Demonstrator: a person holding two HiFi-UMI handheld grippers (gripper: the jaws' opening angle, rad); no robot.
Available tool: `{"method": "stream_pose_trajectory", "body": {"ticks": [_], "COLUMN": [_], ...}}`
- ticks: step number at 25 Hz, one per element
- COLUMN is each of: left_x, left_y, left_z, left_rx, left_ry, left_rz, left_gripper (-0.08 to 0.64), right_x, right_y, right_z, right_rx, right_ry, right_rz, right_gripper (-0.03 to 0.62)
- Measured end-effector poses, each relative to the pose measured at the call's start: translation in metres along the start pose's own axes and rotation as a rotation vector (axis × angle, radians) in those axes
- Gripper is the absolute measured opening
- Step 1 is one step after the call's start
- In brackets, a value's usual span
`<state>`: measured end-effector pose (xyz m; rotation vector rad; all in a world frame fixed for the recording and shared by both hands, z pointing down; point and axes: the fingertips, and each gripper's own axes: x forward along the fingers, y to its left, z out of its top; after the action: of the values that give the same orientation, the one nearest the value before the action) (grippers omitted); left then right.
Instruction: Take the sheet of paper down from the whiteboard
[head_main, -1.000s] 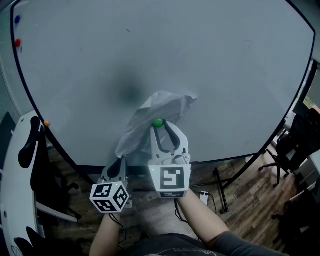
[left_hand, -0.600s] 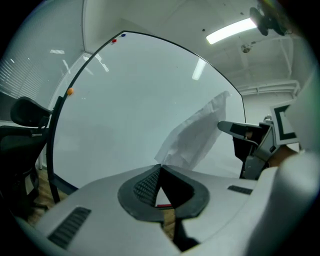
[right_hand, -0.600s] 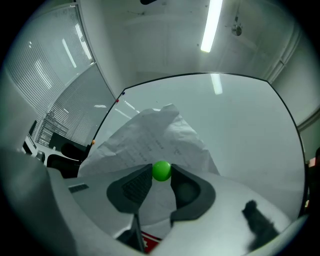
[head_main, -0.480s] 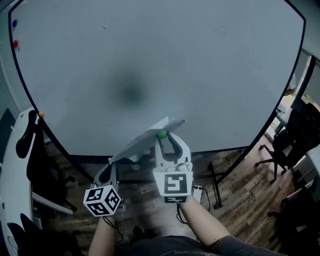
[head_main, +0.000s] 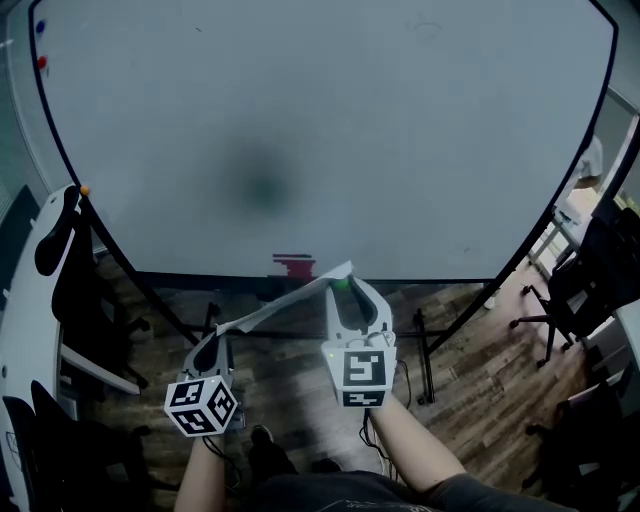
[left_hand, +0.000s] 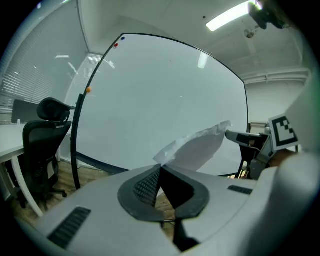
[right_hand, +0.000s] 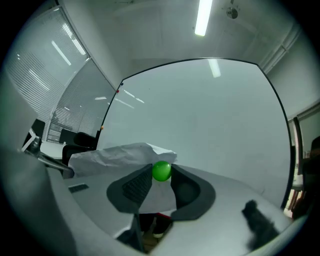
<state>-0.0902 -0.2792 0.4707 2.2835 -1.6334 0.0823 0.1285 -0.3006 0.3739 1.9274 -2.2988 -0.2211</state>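
- Head view: the paper (head_main: 285, 303) is off the whiteboard (head_main: 300, 130). It hangs in the air before the board's lower edge, a sagging strip from your left tongs (head_main: 222, 336) to your right tongs (head_main: 347, 290). It looks light and limp, so expect it to flop and crease, and to tear if you pull the tongs apart.
- Left gripper view: your left tongs (left_hand: 160, 169) are pinched together on one corner of the crumpled paper (left_hand: 197, 147). So thin an edge could slip out, and a deeper bite would likely be safer.
- Right gripper view: your right tongs (right_hand: 161, 172) are clamped on a green ball (right_hand: 161, 170), probably a magnet. The paper (right_hand: 120, 152) runs beneath it between the jaws. The ball looks hard and smooth and may squirt out. Whether the pads also pinch the paper, I cannot tell.
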Motion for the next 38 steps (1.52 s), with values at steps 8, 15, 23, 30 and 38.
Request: {"method": "stream_pose_trajectory", "body": {"ticks": [8,15,23,30,38], "left_x": [-0.034,-0.053,-0.072,-0.113,-0.158], "left_y": [-0.013,-0.014,-0.004,0.001,-0.001], "left_z": [-0.032,-0.055,-0.069,-0.056,-0.039], "left_rx": [-0.008,0.033,0.073,0.093,0.158], "left_ry": [0.017,0.063,0.084,0.050,0.006], "left_rz": [0.083,0.139,0.131,0.081,0.004], "left_gripper": [0.012,0.011,0.012,0.012,0.011], "right_x": [-0.039,-0.063,-0.082,-0.112,-0.162], "right_y": [-0.028,-0.051,-0.014,0.039,0.093], "right_z": [-0.065,-0.074,-0.067,-0.049,-0.032], "right_rx": [-0.003,0.015,0.011,0.002,0.004], "right_ry": [0.108,0.098,0.086,0.075,0.067], "right_rz": [0.005,-0.002,0.045,0.060,0.061], "right_gripper": [0.124,0.124,0.124,0.124,0.124]}}
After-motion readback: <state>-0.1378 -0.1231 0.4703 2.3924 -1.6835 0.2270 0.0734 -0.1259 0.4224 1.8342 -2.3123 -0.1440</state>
